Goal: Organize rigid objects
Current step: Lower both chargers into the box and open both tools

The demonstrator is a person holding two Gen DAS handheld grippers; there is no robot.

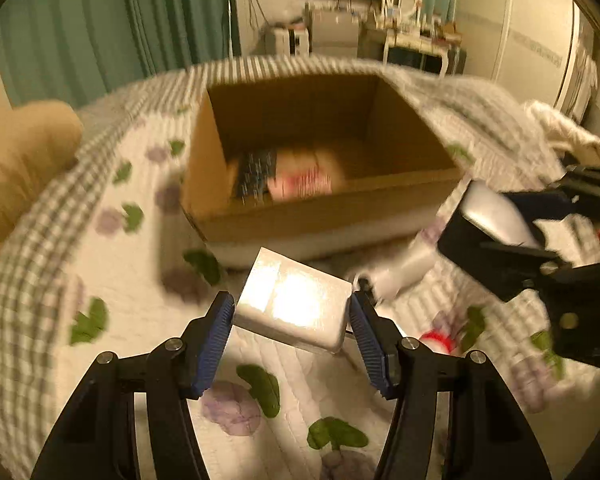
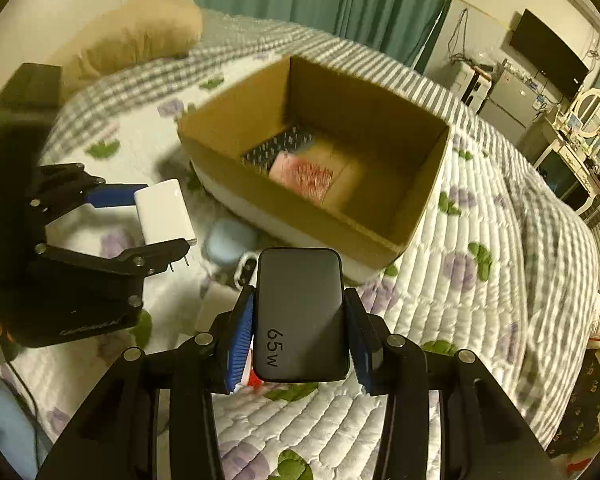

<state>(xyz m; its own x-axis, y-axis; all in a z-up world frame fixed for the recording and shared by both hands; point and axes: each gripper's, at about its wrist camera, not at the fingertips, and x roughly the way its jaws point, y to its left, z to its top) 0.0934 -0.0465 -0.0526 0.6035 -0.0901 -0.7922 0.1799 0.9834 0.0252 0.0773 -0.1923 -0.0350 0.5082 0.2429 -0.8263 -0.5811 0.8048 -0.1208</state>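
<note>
While both of my tools are loaded, the sorting stands partway done.

Left gripper (image 1: 292, 330): clamped on 1 white charger (image 1: 294, 300), held above the quilt (image 1: 140, 280), short of the cardboard box (image 1: 300, 216).

Right gripper (image 2: 300, 330): clamped on 1 black charger (image 2: 300, 312) marked "65w", also short of the box.

Box, 1: sits open on the quilt. It already holds what I judge to be 2 items, a dark patterned flat piece (image 2: 276, 148) and a pinkish packet (image 2: 304, 174); blur hides their make.

Outstanding, on the quilt between grippers and box: 1 pale blue rounded case (image 2: 230, 242), 1 small white-rimmed item (image 2: 246, 268), and possibly more, too blurred to count. Both chargers remain to be delivered.
</note>
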